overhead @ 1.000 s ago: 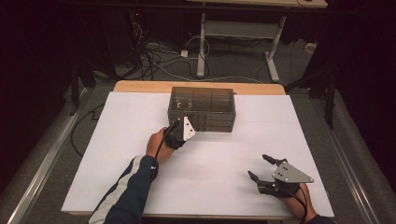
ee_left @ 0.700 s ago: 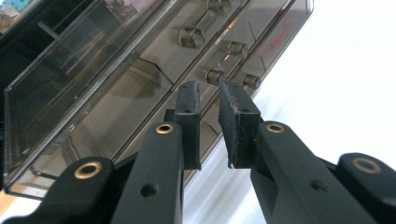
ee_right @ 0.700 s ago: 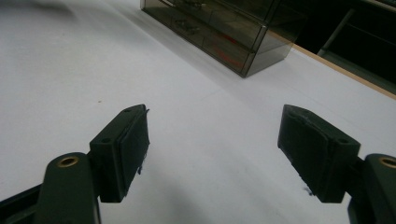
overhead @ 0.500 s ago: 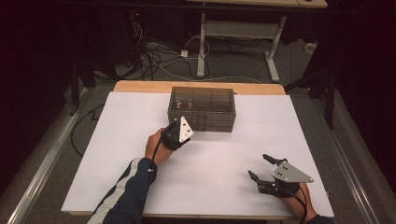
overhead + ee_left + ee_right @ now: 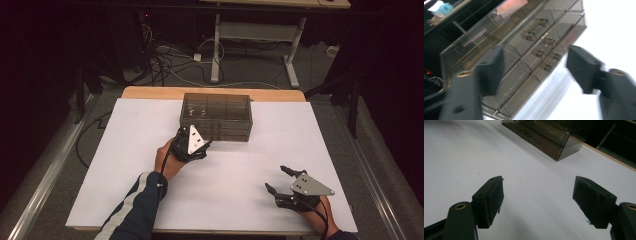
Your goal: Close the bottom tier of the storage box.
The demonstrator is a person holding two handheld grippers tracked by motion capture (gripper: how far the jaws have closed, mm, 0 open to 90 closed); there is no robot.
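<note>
A smoky see-through drawer cabinet stands at the back middle of the white-covered table. My left gripper is held just in front of the cabinet's left front corner, open and with nothing between its fingers. In the left gripper view the cabinet appears tilted and close, with small round drawer knobs between the spread jaws of the left gripper. My right gripper rests open near the table's front right, far from the cabinet. In the right gripper view the gripper frames bare white surface, with the cabinet beyond.
The table's wooden back edge lies just behind the cabinet. Cables and a desk frame stand on the dark floor beyond. A striped sleeve comes in from the bottom left.
The left gripper has shifted only slightly at the cabinet's front. The right gripper has not moved.
</note>
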